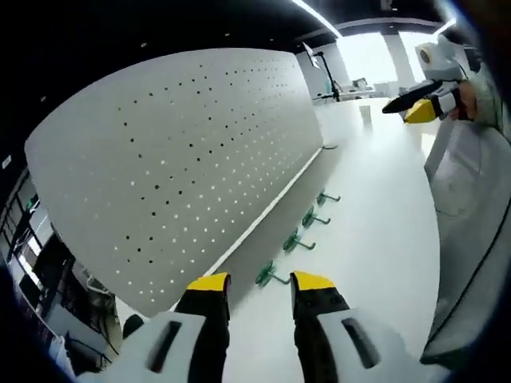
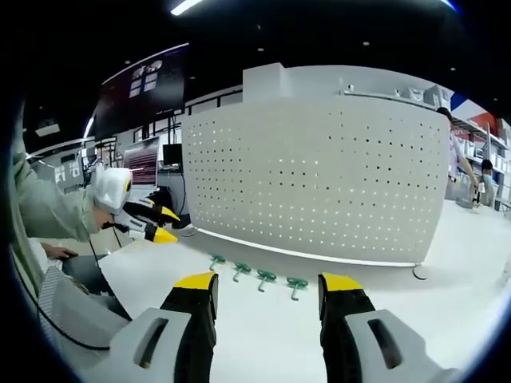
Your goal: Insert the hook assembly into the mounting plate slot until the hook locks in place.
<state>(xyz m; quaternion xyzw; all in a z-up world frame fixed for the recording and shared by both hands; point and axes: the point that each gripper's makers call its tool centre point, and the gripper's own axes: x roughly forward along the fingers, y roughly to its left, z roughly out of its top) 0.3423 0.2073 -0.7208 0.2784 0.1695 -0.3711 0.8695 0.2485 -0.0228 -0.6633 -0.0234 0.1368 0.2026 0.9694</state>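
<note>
Both grippers, left (image 1: pixel 259 281) and right (image 2: pixel 267 283), gape wide, hold nothing. Four green hooks (image 2: pixel 255 274) lie in row along tabletop (image 2: pixel 263 335) back edge, below pegboard (image 2: pixel 319 179). Risk: off-centre grab knocks hook askew, peg misses hole.

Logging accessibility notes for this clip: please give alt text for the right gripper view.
Four green hooks lie in a row on a white table before an upright white pegboard. The right claw hovers open near them, empty. At left, the left claw is held by a person's sleeved arm.
</note>
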